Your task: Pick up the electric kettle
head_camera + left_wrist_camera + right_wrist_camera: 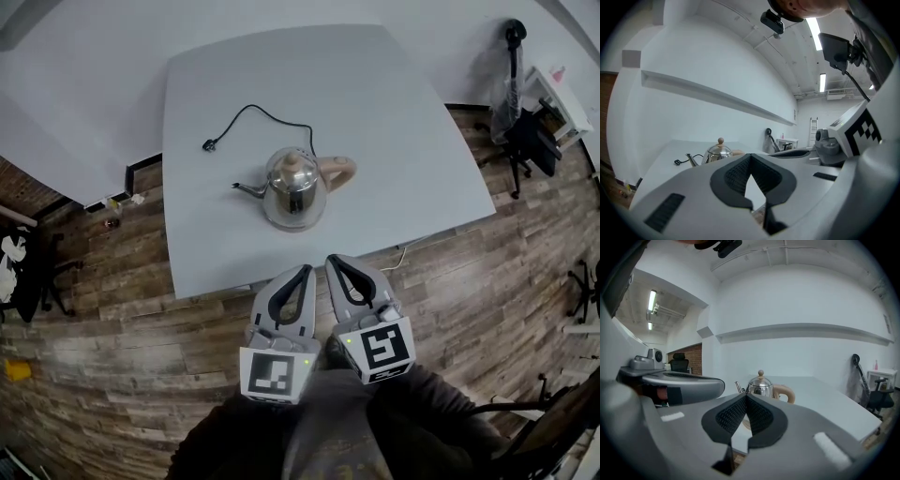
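Observation:
A shiny steel electric kettle point(293, 188) with a beige handle point(339, 172) and a thin spout pointing left stands near the front of the white table point(394, 131). Its black cord point(253, 120) trails toward the back left. Both grippers hover side by side just off the table's front edge, short of the kettle. My left gripper point(302, 273) is shut and empty, and my right gripper point(334, 262) is shut and empty too. The left gripper view has the kettle point(718, 152) beyond the jaws to the left. The right gripper view has the kettle point(761, 385) straight ahead past the tips.
A wood-plank floor point(122, 309) surrounds the table. Black office chairs point(520, 141) stand at the far right and another chair point(37, 267) at the left. White walls rise behind the table.

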